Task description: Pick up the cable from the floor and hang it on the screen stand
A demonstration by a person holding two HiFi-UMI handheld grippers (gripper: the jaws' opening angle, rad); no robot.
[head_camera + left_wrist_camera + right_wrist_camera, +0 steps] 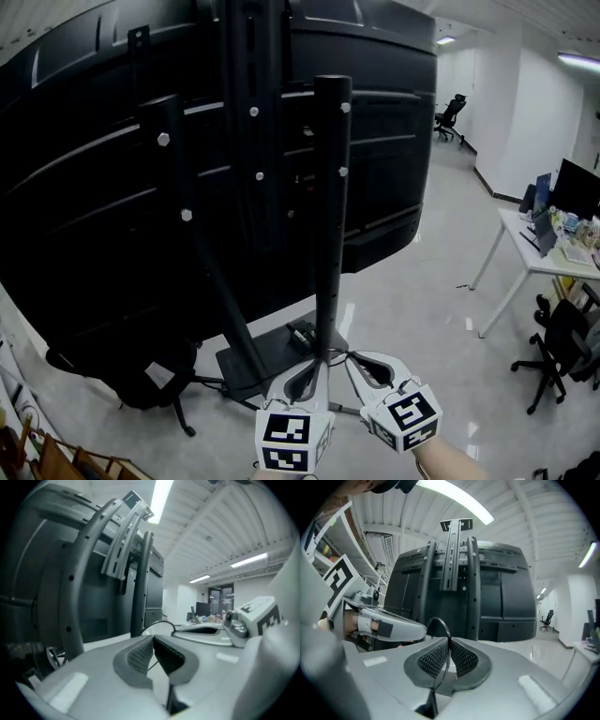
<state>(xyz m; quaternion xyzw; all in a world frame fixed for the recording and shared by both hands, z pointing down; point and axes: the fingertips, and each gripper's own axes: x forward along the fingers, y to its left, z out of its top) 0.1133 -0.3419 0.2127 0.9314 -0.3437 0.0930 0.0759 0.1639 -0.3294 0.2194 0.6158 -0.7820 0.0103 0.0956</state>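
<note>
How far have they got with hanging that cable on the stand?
Pickup looks done: the left claw and right claw are both shut on the thin black cable. In hand: they hold it low beside the screen stand. Left: draping it over the stand; it is not hung yet.

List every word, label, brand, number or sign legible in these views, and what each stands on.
No readable text in any view.
The cubes on the left gripper and right gripper: black-and-white square patterns only, no letters or digits.
Back of the screen and its stand: no brand or label shows.
The cable pinched in both grippers: no print visible.
Things on the desk: too small to read.
</note>
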